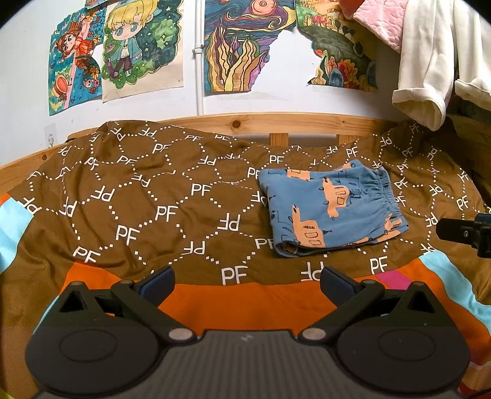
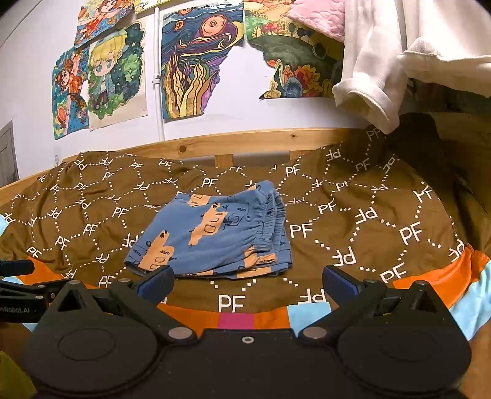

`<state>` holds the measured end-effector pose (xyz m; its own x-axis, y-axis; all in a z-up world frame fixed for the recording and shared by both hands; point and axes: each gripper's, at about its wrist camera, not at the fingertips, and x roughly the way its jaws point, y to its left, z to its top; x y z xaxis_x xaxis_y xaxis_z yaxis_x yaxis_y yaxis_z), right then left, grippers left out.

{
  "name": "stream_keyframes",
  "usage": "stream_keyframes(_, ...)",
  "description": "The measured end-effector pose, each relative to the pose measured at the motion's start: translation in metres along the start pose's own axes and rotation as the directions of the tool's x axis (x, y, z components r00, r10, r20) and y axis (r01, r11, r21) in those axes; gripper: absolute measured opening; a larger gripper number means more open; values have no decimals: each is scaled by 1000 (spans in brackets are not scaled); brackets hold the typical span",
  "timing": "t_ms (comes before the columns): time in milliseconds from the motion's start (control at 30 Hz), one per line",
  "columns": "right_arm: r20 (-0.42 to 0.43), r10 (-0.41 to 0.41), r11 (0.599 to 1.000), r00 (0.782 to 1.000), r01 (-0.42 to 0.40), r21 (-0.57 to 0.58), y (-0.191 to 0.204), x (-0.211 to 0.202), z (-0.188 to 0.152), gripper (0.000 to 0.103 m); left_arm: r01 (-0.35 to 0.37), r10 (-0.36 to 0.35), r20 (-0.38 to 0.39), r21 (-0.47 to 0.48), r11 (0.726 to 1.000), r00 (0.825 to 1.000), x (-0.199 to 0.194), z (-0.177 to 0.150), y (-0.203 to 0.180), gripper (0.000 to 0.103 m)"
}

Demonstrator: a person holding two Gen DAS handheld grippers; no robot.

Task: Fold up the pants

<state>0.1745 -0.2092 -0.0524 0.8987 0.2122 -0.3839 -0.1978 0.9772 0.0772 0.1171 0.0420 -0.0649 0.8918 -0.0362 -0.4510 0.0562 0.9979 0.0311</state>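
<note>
Left claw [image 1: 247,277]: right up against the lens, spread wide with nothing between the blue pads, hanging over the orange band at the near edge of the bed cover.
Right claw [image 2: 248,280]: same story, jaws gaping and holding nothing, hovering just short of the pants; its black tip also pokes in at the right edge of the left wrist view [image 1: 460,231].
Pants [image 2: 214,233]: and there they are, folded into a compact blue bundle with tan car prints, lying flat on the bed cover and touching neither claw.
Pants, left view [image 1: 331,208]: off to the right of centre, gathered elastic waistband on the right side, folded edge toward the camera.
Waistband [image 2: 271,221]: layers stacked one over another, ruffled, facing right.
Bed cover [image 2: 92,214]: brown with white dotted lattice and "PF" letters, rumpled on the left, edged with orange, pale blue and pink patches near the camera.
Bed rail [image 1: 245,121]: bare wood, running along the wall behind the cover.
Drawings [image 1: 141,46]: bright coloured pages stuck on the white wall, one with a torn edge.
White garment [image 2: 377,70]: hanging down at the upper right, cuff dangling above the far corner of the bed.
Pink cloth [image 2: 319,17]: tucked in at the very top, beside the white garment.
</note>
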Motion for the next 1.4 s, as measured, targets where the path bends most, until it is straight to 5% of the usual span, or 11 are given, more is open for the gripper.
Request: stream_keyframes(1400, -15, -14, 1000, 1000, 14, 19, 2, 4, -4, 102, 12, -12, -14, 2, 1000, 1000, 3, -2, 4, 103)
